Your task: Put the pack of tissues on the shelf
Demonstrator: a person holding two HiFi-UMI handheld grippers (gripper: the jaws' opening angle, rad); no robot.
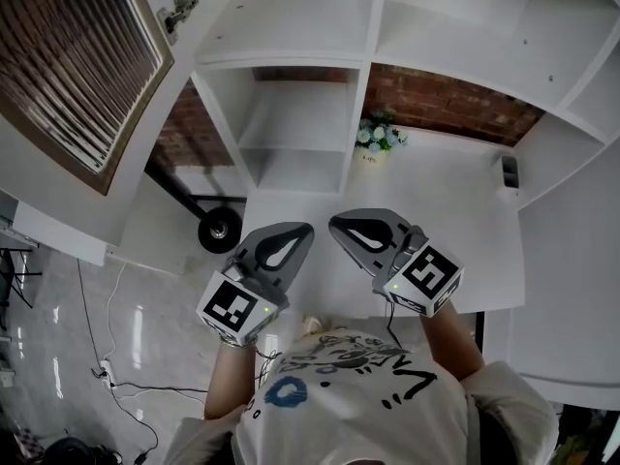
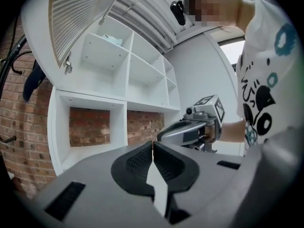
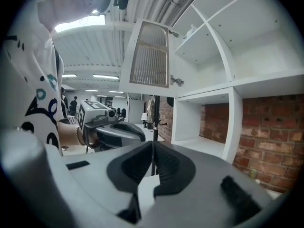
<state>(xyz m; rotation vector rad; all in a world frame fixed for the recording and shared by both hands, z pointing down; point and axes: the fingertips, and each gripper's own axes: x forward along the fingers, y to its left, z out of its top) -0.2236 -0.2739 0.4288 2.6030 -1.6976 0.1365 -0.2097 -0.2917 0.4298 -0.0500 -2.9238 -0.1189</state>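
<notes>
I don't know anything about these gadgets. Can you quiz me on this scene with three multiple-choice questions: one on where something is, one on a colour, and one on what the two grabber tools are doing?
1. Where do the flowers stand?
A. At the back of the white tabletop
B. On the floor
C. Between a gripper's jaws

2. What colour is the wall behind the shelf unit?
A. Green
B. Red-brown brick
C. Yellow

3. How do the jaws of the left gripper and the right gripper stand?
A. Both wide apart
B. Both together, nothing between them
C. Each clamped on a box

Answers:
1 A: the head view shows them at the tabletop's far edge.
2 B: brick shows through the open compartments.
3 B: each gripper view shows its pads meeting, with nothing held.
</notes>
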